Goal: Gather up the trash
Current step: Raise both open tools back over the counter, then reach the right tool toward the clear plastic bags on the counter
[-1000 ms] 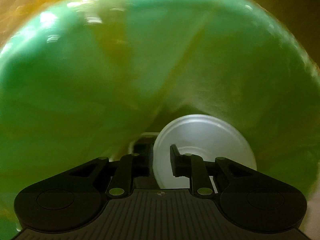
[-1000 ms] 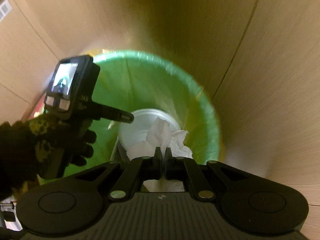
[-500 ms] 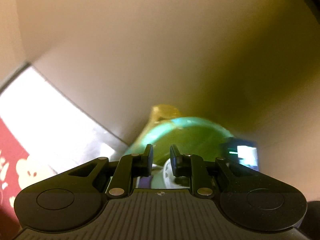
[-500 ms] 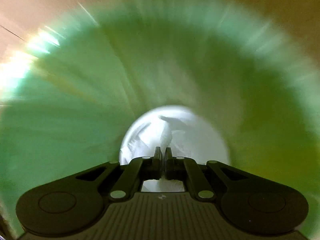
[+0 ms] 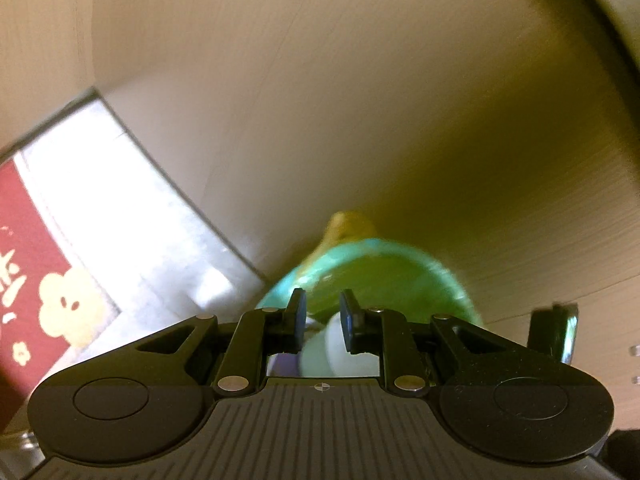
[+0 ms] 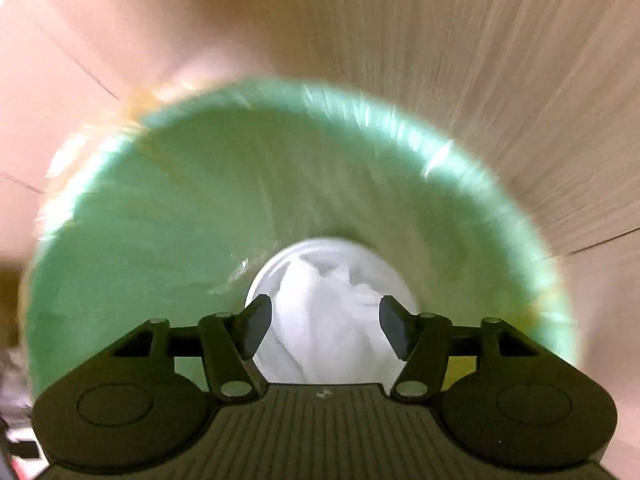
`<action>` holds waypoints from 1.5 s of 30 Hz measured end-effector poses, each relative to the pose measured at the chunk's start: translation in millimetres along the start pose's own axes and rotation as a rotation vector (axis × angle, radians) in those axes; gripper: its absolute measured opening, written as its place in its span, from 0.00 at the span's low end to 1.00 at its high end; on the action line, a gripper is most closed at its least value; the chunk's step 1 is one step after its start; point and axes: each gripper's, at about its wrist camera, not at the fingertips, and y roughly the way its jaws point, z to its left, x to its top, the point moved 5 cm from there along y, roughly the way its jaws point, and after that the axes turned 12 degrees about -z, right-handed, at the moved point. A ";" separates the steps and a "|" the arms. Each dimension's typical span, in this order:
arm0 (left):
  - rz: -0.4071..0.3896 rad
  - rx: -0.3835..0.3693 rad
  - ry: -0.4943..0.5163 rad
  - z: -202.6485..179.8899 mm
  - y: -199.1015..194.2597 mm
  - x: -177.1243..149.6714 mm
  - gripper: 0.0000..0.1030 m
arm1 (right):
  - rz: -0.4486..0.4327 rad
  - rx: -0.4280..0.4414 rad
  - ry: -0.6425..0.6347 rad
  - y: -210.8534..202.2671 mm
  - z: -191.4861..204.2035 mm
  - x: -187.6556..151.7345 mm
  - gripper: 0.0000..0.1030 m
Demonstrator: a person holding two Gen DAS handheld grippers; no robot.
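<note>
Now the right gripper (image 6: 325,326) is spread wide over the bin (image 6: 168,240); a crumpled tissue (image 6: 328,312) lies inside, maybe upright. The left gripper (image 5: 322,322) gapes slightly, holding nothing.

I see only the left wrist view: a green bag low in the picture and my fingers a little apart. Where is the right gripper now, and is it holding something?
Observer: The right gripper looks straight down into the green bag, and its fingers are wide open with nothing between them.
Operator: What lies at the bottom of the bag?
Observer: A crumpled white tissue lies there inside a round white container, below the open fingers.
Operator: Is the bag's rim clear in that view?
Observer: No, the rim is smeared by motion blur, so its exact edge cannot be told.
</note>
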 end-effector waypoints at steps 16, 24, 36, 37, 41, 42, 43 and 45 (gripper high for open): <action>-0.198 -0.210 0.361 -127.1 -128.5 114.0 0.20 | -0.502 -0.435 -0.263 -289.8 -32.2 31.2 0.57; -0.160 -0.379 0.477 -217.9 -142.6 99.8 0.20 | -0.586 -0.346 -0.088 -359.7 -59.1 55.5 0.56; -0.073 -0.462 0.550 -354.2 -111.9 59.4 0.20 | -0.717 -0.378 0.046 -407.2 -107.0 51.8 0.56; -0.072 -0.465 0.556 -360.8 -110.3 56.4 0.21 | -0.717 -0.389 0.057 -408.6 -114.5 51.4 0.56; -0.050 -0.501 0.589 -393.5 -105.5 38.5 0.21 | -0.728 -0.472 0.097 -416.6 -151.3 45.5 0.58; -0.038 -0.511 0.607 -402.6 -102.7 32.8 0.21 | -0.735 -0.509 0.101 -419.4 -161.4 45.2 0.60; -0.026 -0.519 0.623 -410.0 -100.2 27.1 0.21 | -0.743 -0.557 0.107 -423.5 -171.9 42.7 0.61; 0.001 -0.537 0.647 -424.2 -94.5 15.9 0.21 | -0.757 -0.675 0.130 -432.5 -194.6 37.4 0.64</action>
